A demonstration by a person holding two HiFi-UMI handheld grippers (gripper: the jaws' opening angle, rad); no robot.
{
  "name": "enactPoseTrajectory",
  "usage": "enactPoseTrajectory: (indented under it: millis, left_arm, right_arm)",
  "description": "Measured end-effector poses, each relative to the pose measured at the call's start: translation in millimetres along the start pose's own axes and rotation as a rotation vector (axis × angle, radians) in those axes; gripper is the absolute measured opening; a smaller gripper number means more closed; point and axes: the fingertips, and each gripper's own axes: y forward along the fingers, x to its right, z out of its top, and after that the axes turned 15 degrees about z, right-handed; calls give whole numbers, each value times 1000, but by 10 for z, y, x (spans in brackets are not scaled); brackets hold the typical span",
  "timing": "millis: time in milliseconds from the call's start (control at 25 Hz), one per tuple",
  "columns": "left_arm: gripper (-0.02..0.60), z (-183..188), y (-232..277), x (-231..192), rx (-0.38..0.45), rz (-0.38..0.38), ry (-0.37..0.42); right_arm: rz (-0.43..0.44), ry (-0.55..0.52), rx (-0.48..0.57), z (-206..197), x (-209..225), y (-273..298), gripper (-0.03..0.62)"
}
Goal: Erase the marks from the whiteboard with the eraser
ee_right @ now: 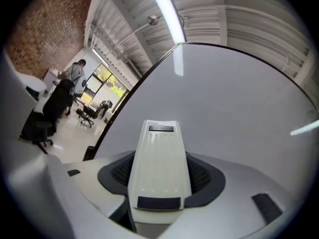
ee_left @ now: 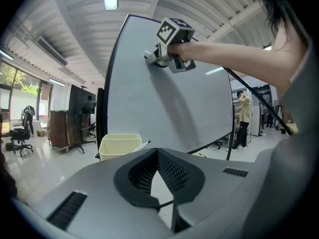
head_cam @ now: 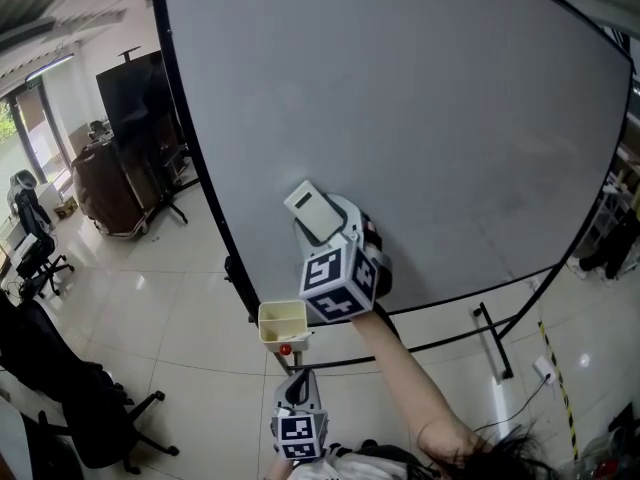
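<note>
Pinching the eraser (ee_right: 159, 153) against the whiteboard (head_cam: 420, 118) near its lower left edge, the right tongs (ee_right: 159, 178) may lose it if pressed askew; the left tongs (ee_left: 157, 164) hang low, pressed together, empty.

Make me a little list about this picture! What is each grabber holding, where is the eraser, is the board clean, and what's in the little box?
right gripper: jaws closed on the eraser, held up at the board
eraser: white, against the whiteboard, lower middle part
whiteboard: big, on a black stand; no clear marks showing
left gripper: low down, jaws together, nothing between them
box: cream, by the board's bottom corner, with a pen sticking out
</note>
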Motion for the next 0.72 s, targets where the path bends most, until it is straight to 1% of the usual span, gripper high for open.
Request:
enactPoseTrajectory:
  millis: [40, 120, 200, 280, 360, 440, 520, 640, 720]
  left_arm:
    - [-21, -31, -18, 3, -6, -4, -4]
    - [-23, -111, -57, 42, -21, -16, -9]
    - [-22, -183, -105, 135, -35, -32, -4]
    - [-22, -211, -170, 258, -38, -54, 8]
    - [-22, -196, -255, 393, -30, -80, 19]
    - [-23, -195, -362, 547, -26, -96, 29]
    - [-22, -192, -486, 751, -20, -106, 37]
    - [-23, -162, -701, 1143, 0, -122, 36]
    - [-22, -172, -880, 1396, 2, -125, 19]
  right_arm:
    - [24, 49, 19, -64, -55, -89, 278]
    - [59, 148, 21, -370, -228, -286, 279]
    - [78, 211, -32, -851, -465, -490, 279]
    - [97, 275, -109, -1421, -750, -714, 279]
    - [122, 364, -168, -1961, -1079, -998, 279]
    - [141, 465, -183, -2410, -1423, -1378, 278]
    - [143, 568, -175, -2810, -1714, -1835, 279]
    - [123, 716, -170, -3213, -1974, -2527, 279]
    - [116, 763, -174, -3344, -2052, -2928, 278]
